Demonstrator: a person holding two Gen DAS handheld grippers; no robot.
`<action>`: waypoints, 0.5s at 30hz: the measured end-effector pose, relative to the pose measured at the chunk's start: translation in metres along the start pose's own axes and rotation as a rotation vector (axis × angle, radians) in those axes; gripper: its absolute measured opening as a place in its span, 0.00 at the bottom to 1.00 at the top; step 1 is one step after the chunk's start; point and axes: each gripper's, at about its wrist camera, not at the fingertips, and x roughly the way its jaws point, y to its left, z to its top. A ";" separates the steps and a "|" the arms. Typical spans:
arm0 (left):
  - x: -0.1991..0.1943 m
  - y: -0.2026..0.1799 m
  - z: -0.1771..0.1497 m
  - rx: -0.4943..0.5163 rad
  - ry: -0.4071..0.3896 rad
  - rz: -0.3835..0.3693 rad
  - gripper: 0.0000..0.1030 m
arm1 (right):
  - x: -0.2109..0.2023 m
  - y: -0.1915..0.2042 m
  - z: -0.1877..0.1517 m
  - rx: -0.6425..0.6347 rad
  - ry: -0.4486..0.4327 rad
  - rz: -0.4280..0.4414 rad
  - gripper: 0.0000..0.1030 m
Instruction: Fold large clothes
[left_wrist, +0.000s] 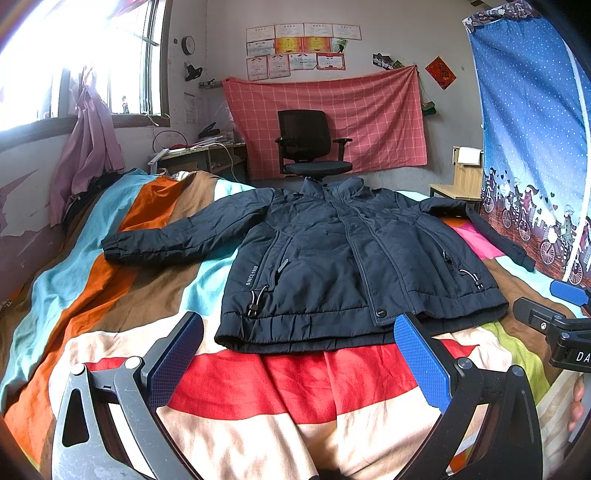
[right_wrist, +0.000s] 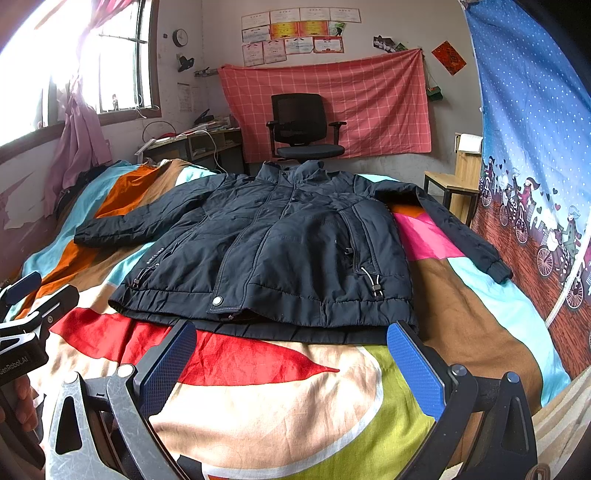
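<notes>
A dark navy padded jacket (left_wrist: 332, 258) lies flat and front-up on the bed, both sleeves spread out to the sides, collar toward the far end. It also shows in the right wrist view (right_wrist: 280, 247). My left gripper (left_wrist: 299, 332) is open and empty, hovering just short of the jacket's hem. My right gripper (right_wrist: 291, 339) is open and empty, also just short of the hem, further right. Each gripper shows at the edge of the other's view: the right gripper (left_wrist: 554, 314) and the left gripper (right_wrist: 26, 306).
The bed has a colourful patchwork blanket (left_wrist: 110, 295). A black office chair (left_wrist: 310, 147) stands beyond the bed's far end, a desk (left_wrist: 207, 155) at the far left. A blue patterned curtain (left_wrist: 535, 147) hangs along the right side. A wooden stool (left_wrist: 458, 192) stands by it.
</notes>
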 end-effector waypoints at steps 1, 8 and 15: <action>0.000 0.000 0.000 0.000 0.000 -0.001 0.98 | 0.000 0.000 0.000 0.000 0.000 0.000 1.00; 0.000 0.000 0.000 0.001 -0.001 0.000 0.98 | 0.000 0.000 0.000 0.002 0.000 0.000 1.00; 0.000 0.000 0.000 0.000 -0.001 0.001 0.98 | 0.000 0.000 0.000 0.002 0.001 0.000 1.00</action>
